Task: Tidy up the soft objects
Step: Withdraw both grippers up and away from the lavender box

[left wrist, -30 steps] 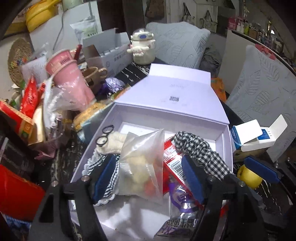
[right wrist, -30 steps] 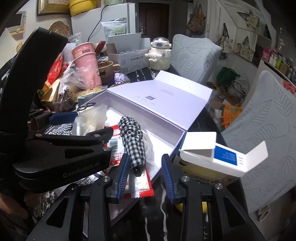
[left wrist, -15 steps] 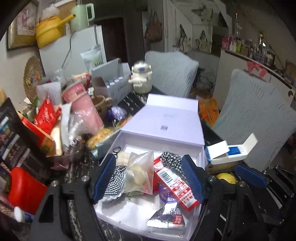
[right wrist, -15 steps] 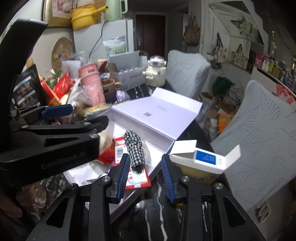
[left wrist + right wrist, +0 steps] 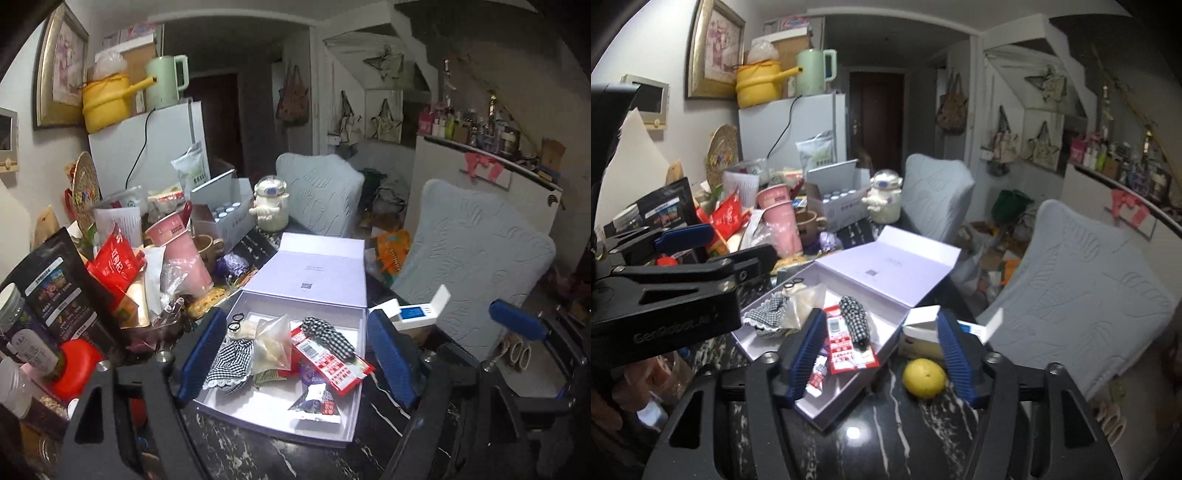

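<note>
An open lavender box (image 5: 351,413) (image 5: 886,330) lies on the dark marble table. In it are a black-and-white checked scrunchie (image 5: 327,332) (image 5: 854,314), a checked frilled cloth (image 5: 231,360) (image 5: 767,314), a clear bag (image 5: 275,343) of pale soft items, red snack packets (image 5: 330,363) (image 5: 846,345) and a foil packet (image 5: 314,400). My left gripper (image 5: 295,363) is open and empty, raised above the box. My right gripper (image 5: 881,356) is open and empty, over the box's right corner.
A lemon (image 5: 924,377) and an open white-and-blue carton (image 5: 415,314) (image 5: 960,326) lie right of the box. Cups, snack bags and jars (image 5: 110,273) crowd the table's left. A white figurine (image 5: 271,208) stands behind. Grey cushioned chairs (image 5: 476,269) are at right.
Both grippers have pulled up and back from the box, so more of the room shows. The right gripper's jaws have opened wider. The box contents have not moved.
</note>
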`<state>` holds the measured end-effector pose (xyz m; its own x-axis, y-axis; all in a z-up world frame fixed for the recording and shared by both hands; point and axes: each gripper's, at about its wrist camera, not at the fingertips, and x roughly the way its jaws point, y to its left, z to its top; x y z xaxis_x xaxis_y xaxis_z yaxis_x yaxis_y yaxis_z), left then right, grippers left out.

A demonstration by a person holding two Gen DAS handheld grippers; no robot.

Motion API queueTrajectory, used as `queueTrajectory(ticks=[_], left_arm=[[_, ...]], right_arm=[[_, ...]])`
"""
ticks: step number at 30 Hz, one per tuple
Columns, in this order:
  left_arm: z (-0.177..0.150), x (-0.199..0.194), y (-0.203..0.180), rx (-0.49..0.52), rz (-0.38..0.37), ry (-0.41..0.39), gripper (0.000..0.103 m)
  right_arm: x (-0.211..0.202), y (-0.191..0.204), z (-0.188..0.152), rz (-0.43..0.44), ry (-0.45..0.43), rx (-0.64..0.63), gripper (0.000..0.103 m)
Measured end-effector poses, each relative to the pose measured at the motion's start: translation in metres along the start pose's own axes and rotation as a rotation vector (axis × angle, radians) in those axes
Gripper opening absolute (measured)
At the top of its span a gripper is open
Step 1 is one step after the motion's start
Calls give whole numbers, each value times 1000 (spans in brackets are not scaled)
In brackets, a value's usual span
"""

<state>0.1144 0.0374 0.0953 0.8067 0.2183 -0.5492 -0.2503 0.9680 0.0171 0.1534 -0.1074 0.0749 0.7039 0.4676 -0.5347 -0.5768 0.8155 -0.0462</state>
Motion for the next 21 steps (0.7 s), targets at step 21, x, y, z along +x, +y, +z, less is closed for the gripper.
queueTrajectory(ticks=[21], left_arm=[[-60,-70,8,19,-114,-37,88]], right_arm=[[-73,15,-52,-72,-13,103,88]])
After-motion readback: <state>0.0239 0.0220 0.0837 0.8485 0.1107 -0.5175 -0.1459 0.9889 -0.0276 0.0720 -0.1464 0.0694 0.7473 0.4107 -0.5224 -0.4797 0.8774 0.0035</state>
